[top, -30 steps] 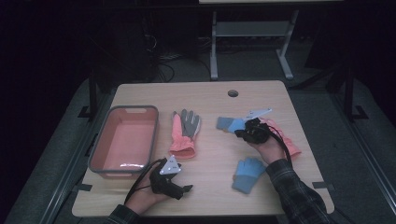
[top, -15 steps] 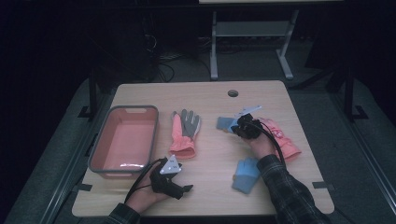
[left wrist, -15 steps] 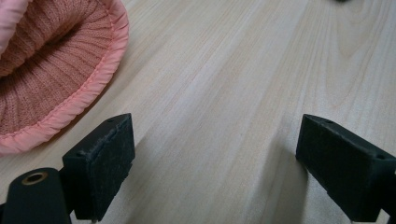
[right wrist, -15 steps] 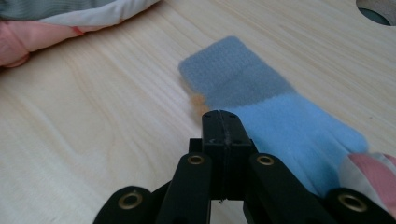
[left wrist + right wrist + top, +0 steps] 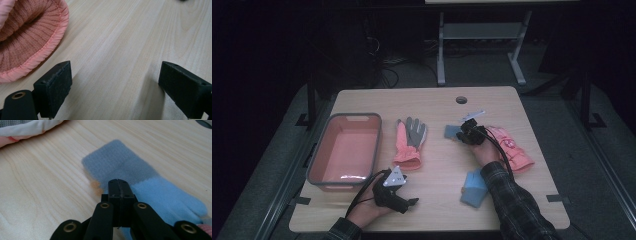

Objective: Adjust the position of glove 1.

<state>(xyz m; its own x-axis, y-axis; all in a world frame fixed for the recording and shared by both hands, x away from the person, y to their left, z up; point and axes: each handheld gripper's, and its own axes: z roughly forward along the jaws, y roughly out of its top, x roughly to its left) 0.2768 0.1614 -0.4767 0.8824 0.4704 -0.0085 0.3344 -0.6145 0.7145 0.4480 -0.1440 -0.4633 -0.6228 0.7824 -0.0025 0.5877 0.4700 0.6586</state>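
Right of the table's middle, the right gripper (image 5: 117,185), jaws together and empty, hovers over the blue glove (image 5: 140,182), which runs lengthwise left to right beneath it.

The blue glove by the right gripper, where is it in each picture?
High view: the blue glove lies right of the table's middle, poking out left of the right gripper.
Right gripper view: it lies mid-picture, running down to the right, just past the shut jaws.
Left gripper view: not in it.
Shared landmark: the pink-and-grey glove, at the top left corner of the right gripper view, and its pink cuff in the left gripper view.
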